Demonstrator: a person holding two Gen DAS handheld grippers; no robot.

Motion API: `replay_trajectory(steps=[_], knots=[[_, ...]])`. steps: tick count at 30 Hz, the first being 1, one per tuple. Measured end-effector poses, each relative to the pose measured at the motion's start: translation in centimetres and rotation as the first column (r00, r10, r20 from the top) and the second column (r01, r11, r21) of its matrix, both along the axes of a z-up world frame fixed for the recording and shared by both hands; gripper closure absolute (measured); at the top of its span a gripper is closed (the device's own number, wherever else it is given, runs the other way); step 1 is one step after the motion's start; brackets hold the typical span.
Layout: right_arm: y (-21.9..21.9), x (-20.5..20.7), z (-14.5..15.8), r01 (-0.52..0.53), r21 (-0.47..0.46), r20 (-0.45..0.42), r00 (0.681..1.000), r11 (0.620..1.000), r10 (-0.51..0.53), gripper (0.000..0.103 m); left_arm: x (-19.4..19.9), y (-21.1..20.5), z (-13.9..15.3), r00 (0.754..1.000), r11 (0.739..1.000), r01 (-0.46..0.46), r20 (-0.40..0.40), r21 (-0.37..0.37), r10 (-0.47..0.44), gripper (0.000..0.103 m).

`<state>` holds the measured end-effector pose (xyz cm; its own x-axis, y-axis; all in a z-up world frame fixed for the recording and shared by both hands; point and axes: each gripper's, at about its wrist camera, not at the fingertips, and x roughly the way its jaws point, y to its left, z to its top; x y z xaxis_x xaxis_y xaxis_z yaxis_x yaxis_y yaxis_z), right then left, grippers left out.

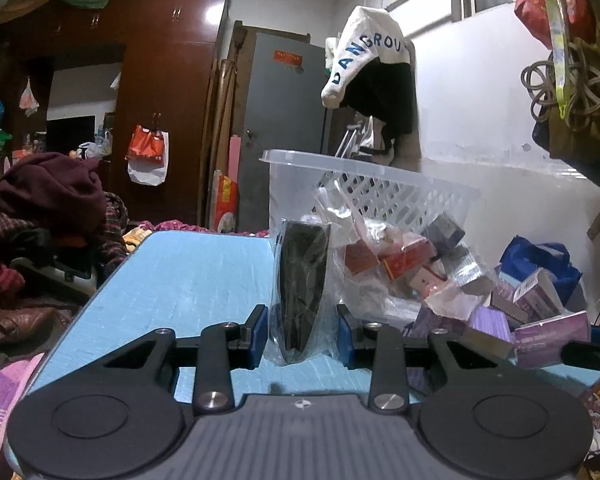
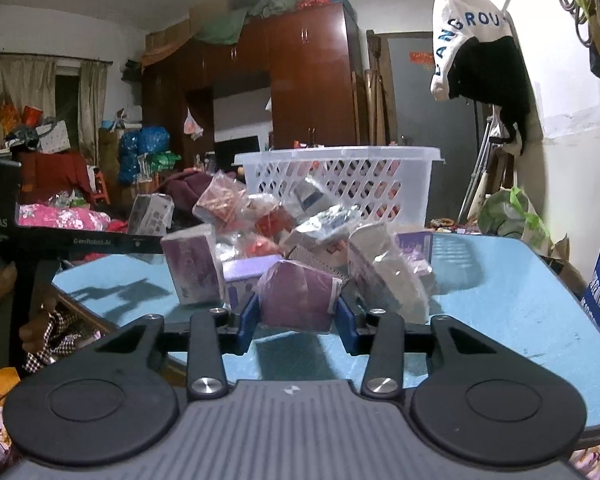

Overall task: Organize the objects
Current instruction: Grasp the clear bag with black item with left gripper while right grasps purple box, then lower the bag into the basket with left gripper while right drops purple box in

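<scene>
My left gripper [image 1: 302,336] is shut on a black item in a clear plastic bag [image 1: 303,280], held upright just above the blue table [image 1: 188,276]. My right gripper [image 2: 298,322] is shut on a purple item in a clear plastic bag [image 2: 296,296], close over the table [image 2: 512,300]. A pile of small boxes and bagged packets [image 2: 300,232] lies behind it, and shows to the right in the left wrist view [image 1: 428,268]. A white perforated plastic basket [image 2: 340,180] stands behind the pile, also in the left wrist view [image 1: 380,188].
The left gripper's body [image 2: 60,236] shows at the left of the right wrist view. Clothes are heaped left of the table [image 1: 48,208]. A blue bag [image 1: 540,256] and purple boxes [image 1: 548,332] lie at the right. A wardrobe [image 2: 308,80] and a door [image 1: 284,120] stand behind.
</scene>
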<state>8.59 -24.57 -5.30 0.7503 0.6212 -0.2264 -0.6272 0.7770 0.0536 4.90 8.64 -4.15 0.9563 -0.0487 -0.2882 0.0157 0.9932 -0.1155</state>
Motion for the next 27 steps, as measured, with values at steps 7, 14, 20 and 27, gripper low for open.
replay_trajectory(steps=[7,14,20,27], knots=[[-0.6,0.0,2.3,-0.017,0.065,0.050,0.999,0.998,0.014,0.058,0.4,-0.1,1.2,0.999,0.999,0.015,0.034,-0.031,-0.014,0.064],[2.5,5.5,10.8,0.011,0.081,0.185,0.982,0.997,-0.026,0.058,5.8,-0.6,8.7,0.991,0.995,0.081,0.113,-0.063,-0.074,0.064],[7.5,18.0,14.0,0.108,-0.038,0.042,0.993,0.993,-0.106,0.058,17.1,-1.7,12.6,0.996,0.996,0.070,-0.053,-0.055,-0.073,0.064],[8.7,22.3,12.2,0.126,-0.108,-0.058,0.989,0.986,-0.133,0.037,22.6,-2.1,10.7,0.978,0.997,0.053,-0.200,-0.056,-0.063,0.028]])
